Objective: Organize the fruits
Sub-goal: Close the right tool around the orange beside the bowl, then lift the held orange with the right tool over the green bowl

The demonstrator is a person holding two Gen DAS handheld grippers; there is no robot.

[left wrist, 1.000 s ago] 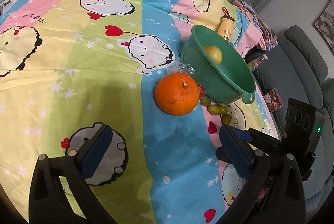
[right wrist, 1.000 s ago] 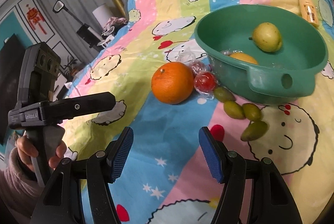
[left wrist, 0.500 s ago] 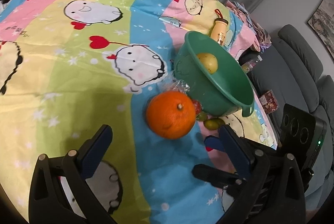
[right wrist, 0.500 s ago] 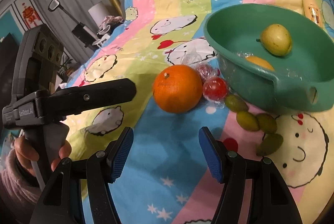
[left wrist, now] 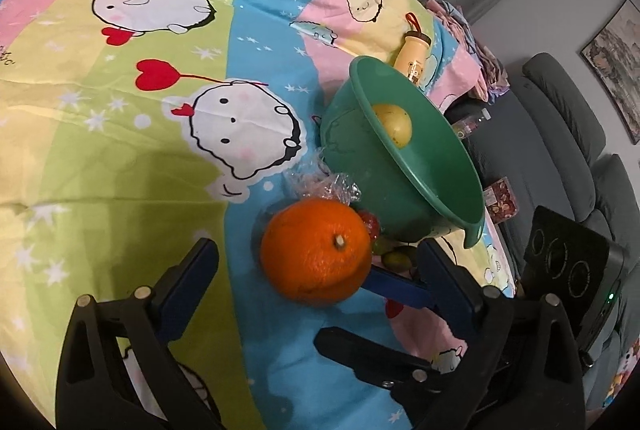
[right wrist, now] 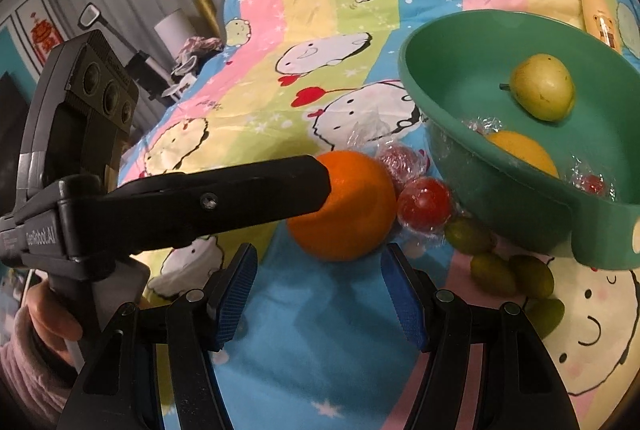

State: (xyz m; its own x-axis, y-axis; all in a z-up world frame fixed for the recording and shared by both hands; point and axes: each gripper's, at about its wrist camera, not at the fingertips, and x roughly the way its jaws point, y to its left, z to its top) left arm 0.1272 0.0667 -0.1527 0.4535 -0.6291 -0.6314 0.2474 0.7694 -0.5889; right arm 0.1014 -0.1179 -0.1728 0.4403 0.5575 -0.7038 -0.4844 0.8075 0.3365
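The orange (left wrist: 316, 250) sat on the blue stripe of the cartoon-printed cloth (left wrist: 120, 133), round, so no long axis could be told; its stem scar faced up and toward the left wrist camera. Its peel looked pebbled and matte. It lay just at the 8 o'clock side of the green bowl (right wrist: 460, 165), apart from the bowl's wall.

The left gripper (left wrist: 320, 270) stood wide open, its jaws having just closed a little, with the orange ahead of and between the blue ribbed pads (left wrist: 188, 278), neither pad pressing on it. The right gripper (right wrist: 318, 294) was spread about halfway and held nothing; the orange lay just beyond its tips, at 12 o'clock.

The bowl was smooth plastic with a holed tab handle, and tipped toward the right wrist camera. It held a yellow-green pear (right wrist: 542, 87) with its stem pointing to 9 o'clock, a yellow fruit (right wrist: 520, 151) partly hidden by the rim, and a small red wrapped piece (right wrist: 592, 183).

Outside, at the bowl's foot, lay two red fruits in crinkled clear film (right wrist: 424, 203) and several small oval green fruits (right wrist: 508, 274). A cream bottle (right wrist: 598, 13) lay on its side beyond the bowl at 1 o'clock.
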